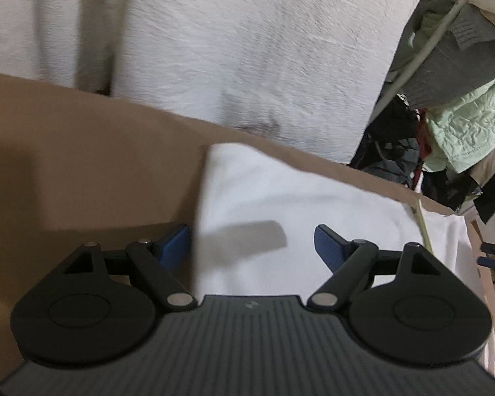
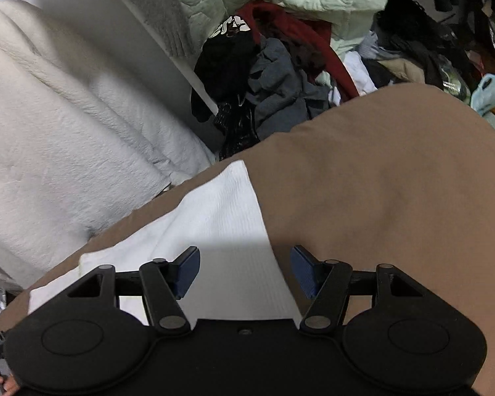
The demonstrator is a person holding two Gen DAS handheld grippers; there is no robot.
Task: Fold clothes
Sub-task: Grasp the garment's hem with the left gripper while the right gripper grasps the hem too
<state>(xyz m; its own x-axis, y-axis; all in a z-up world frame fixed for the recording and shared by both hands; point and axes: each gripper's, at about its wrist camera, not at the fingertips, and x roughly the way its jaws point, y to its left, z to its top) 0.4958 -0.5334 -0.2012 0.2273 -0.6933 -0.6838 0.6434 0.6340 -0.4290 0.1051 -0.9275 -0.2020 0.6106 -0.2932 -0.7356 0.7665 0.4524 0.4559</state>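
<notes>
While both tools hang over the brown surface, neither one grips anything. The left hand-held gripper [image 1: 252, 246] has its blue pads spread wide, one over the bare brown counter [image 1: 82, 171] and the other over the white garment [image 1: 280, 198]; only a shadow falls between them, and whether the tips brush the cloth is not clear. The right hand-held gripper [image 2: 246, 272] also stands open, somewhat less wide, its jaws straddling the right edge of the white garment [image 2: 221, 217], with nothing pinched.

That garment lies flat on the brown cover, a fine-ribbed white knit with a straight long edge and a squared corner pointing away from the cameras. Its near part is hidden under both gripper bodies, so its full outline cannot be read. In the left wrist view the image is smeared, and the cloth's weave is lost.

Beyond the counter hangs a thick cream blanket [image 2: 49, 132] with a nubbly, towel-like pile, falling in soft vertical folds. Beside it sits a heap of clothes [image 2: 280, 66]: a pale green quilted piece, a grey ribbed knit, a dark red strip, black and slate-blue fabrics, all tangled and cut off at the frame edges. Fingertips [image 2: 0, 384] peek in at the lower left corner of the right wrist view.
</notes>
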